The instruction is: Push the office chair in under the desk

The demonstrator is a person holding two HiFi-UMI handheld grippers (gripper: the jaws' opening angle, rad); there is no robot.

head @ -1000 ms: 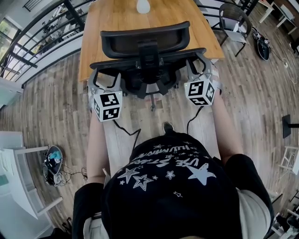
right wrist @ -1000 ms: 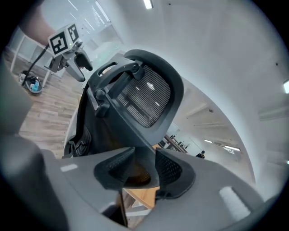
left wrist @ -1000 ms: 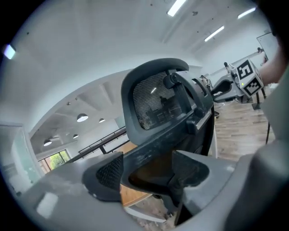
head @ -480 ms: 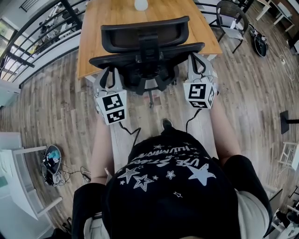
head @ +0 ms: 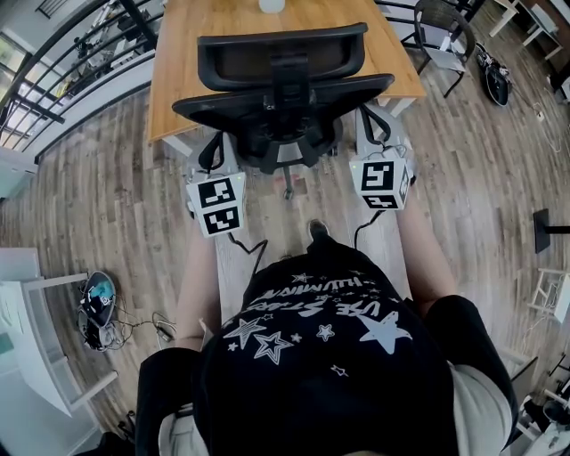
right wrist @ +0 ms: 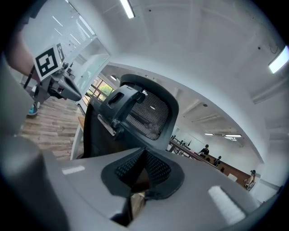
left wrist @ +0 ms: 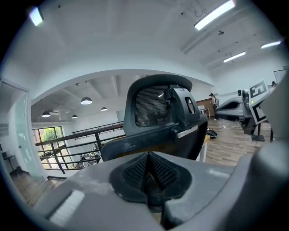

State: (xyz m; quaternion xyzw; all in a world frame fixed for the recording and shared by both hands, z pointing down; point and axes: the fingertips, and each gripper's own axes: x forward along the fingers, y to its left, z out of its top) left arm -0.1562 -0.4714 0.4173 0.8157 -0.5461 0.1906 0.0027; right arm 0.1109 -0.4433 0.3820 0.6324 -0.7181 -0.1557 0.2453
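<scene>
The black office chair (head: 280, 85) stands with its mesh back toward me, its seat partly under the wooden desk (head: 178, 53). My left gripper (head: 214, 147) sits at the left edge of the chair back and my right gripper (head: 374, 120) at the right edge. The left gripper view shows the left gripper (left wrist: 148, 173) shut, pads meeting with nothing between them after just closing, and the chair (left wrist: 158, 108) close ahead. My right gripper (right wrist: 142, 169) is likewise shut and empty behind the chair (right wrist: 144, 113). Whether the tips touch the chair is hidden.
A white object (head: 272, 4) lies on the desk's far end. A second chair (head: 445, 36) stands at the upper right, a black railing (head: 80, 62) at the upper left. A white shelf (head: 36, 329) and a tangle of cables (head: 98, 303) sit at the lower left.
The chair has slid further in toward the desk. Both grippers moved forward with it, and their jaws went from apart to shut.
</scene>
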